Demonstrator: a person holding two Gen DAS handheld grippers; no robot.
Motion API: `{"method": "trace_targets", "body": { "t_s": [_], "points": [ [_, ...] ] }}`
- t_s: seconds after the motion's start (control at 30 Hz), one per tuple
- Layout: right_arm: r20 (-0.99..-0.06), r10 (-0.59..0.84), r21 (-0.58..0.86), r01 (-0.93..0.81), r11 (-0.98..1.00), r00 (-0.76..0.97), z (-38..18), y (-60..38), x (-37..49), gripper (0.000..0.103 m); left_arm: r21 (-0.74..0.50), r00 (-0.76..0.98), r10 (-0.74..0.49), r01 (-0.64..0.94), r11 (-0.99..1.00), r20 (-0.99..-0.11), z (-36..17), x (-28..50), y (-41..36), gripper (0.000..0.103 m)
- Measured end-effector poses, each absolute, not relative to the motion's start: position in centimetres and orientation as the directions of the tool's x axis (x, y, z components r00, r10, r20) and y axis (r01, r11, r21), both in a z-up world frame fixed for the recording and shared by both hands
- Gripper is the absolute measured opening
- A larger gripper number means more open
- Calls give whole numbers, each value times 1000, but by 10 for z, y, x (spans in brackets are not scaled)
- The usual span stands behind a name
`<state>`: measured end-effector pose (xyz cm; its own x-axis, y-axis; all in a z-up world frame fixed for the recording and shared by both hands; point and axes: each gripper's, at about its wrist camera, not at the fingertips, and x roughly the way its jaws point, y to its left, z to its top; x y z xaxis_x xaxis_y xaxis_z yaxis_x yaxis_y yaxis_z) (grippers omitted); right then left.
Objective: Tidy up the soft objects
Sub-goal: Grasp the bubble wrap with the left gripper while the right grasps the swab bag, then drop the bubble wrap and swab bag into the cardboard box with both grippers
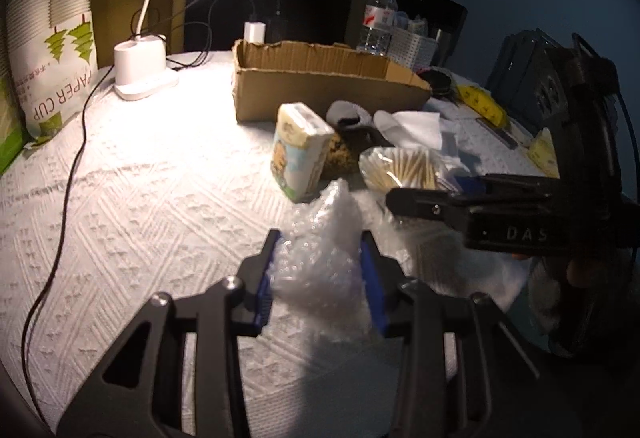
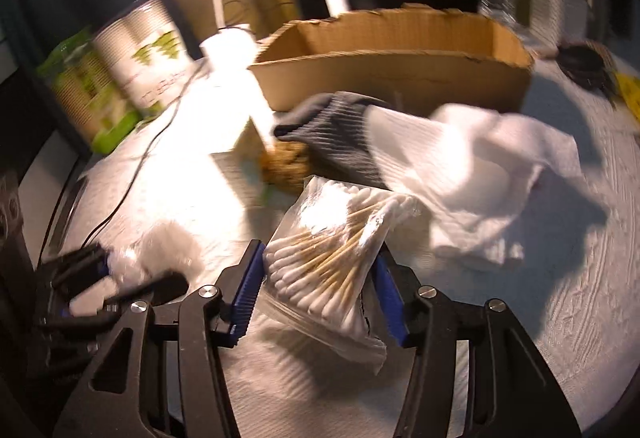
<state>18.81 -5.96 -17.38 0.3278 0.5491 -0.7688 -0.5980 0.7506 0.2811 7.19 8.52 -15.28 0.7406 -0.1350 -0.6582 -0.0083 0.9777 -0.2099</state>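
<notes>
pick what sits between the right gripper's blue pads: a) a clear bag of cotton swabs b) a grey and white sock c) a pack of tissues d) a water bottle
a: in the right wrist view the clear bag of cotton swabs lies squarely between the blue pads of the right gripper, while the grey and white sock lies farther back, in front of the cardboard box.

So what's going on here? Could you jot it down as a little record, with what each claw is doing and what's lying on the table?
Setting: table with white textured cloth, lit by a desk lamp
Left gripper: closed on a wad of bubble wrap
Right gripper: pads either side of a bag of cotton swabs
Container: open cardboard box
Still loose: tissue pack, grey and white sock
</notes>
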Motion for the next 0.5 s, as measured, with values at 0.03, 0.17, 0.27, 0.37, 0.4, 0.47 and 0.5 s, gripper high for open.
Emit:
{"method": "trace_targets", "body": {
  "t_s": [0.03, 0.17, 0.27, 0.37, 0.4, 0.47, 0.5],
  "points": [
    [-762, 556, 275, -611, 743, 333, -169, -58, 184, 56, -207, 748, -128, -12, 978, -652, -149, 70, 86, 39],
    [-735, 577, 263, -635, 727, 356, -151, -57, 176, 55, -208, 774, -115, -22, 978, -623, -133, 66, 88, 39],
    [-717, 587, 254, -643, 722, 376, -138, -60, 175, 55, -203, 793, -110, -17, 979, -600, -120, 65, 87, 39],
    [-696, 599, 253, -645, 721, 397, -126, -65, 177, 56, -189, 808, -101, -14, 982, -581, -108, 69, 86, 39],
    [-687, 604, 253, -646, 720, 404, -121, -66, 179, 56, -184, 812, -98, -11, 983, -575, -105, 71, 85, 39],
    [-673, 612, 252, -650, 717, 415, -114, -69, 181, 56, -169, 823, -92, -5, 986, -561, -95, 75, 84, 39],
    [-666, 617, 253, -651, 716, 420, -111, -70, 182, 56, -163, 827, -89, -3, 987, -555, -92, 76, 83, 39]
  ]
}}
